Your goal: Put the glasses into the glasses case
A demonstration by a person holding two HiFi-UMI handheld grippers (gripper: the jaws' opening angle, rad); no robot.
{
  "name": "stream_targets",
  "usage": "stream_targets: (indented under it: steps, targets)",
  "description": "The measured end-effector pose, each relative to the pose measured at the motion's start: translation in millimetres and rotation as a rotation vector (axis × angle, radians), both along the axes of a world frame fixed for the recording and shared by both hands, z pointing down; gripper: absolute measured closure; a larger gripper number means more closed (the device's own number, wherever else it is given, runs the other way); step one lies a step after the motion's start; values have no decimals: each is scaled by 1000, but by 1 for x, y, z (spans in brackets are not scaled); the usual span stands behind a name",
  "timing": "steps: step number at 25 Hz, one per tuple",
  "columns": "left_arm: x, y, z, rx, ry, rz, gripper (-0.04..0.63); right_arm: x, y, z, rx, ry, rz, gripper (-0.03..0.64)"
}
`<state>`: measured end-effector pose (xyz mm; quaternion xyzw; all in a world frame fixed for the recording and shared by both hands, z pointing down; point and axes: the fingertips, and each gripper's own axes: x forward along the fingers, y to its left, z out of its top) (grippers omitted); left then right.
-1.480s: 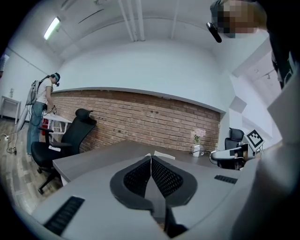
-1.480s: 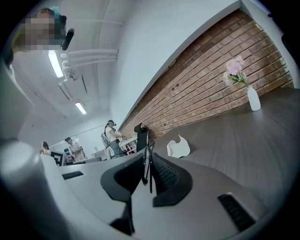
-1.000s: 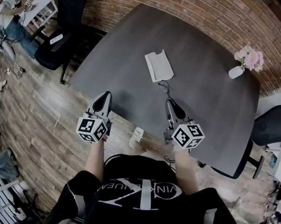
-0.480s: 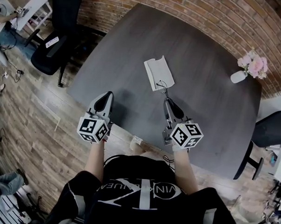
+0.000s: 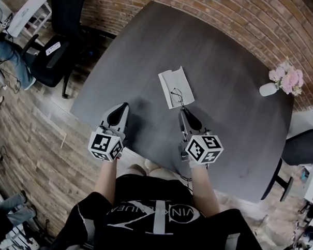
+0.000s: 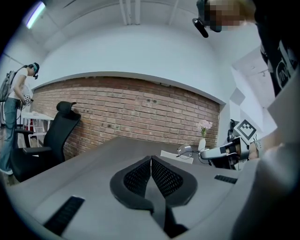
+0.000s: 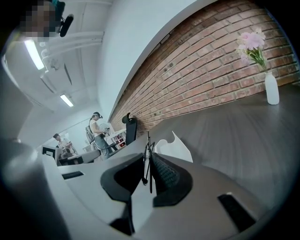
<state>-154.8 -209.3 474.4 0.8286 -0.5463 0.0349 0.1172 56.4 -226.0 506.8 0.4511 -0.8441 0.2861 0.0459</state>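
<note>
Near the case [image 5: 170,80], right tool [image 5: 182,111] clamps glasses [image 5: 177,95].

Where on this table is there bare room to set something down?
Bare table: the wide stretch between glasses case and vase, and the near strip between left gripper and right gripper. Crowded only at the case's near end, where the right jaws hold the glasses.

open tabletop [image 5: 229,114] surrounds the glasses case [image 5: 171,81] on every side. a flower vase [image 5: 267,89] stands well apart at three o'clock.
</note>
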Motion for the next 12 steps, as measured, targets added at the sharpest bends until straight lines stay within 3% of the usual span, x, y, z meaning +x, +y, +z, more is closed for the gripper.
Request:
stream_targets:
  steps: [12]
  targets:
    - [-4, -35, 13, -13, -49, 32, 574, -32, -28, 20, -21, 129, -13, 558]
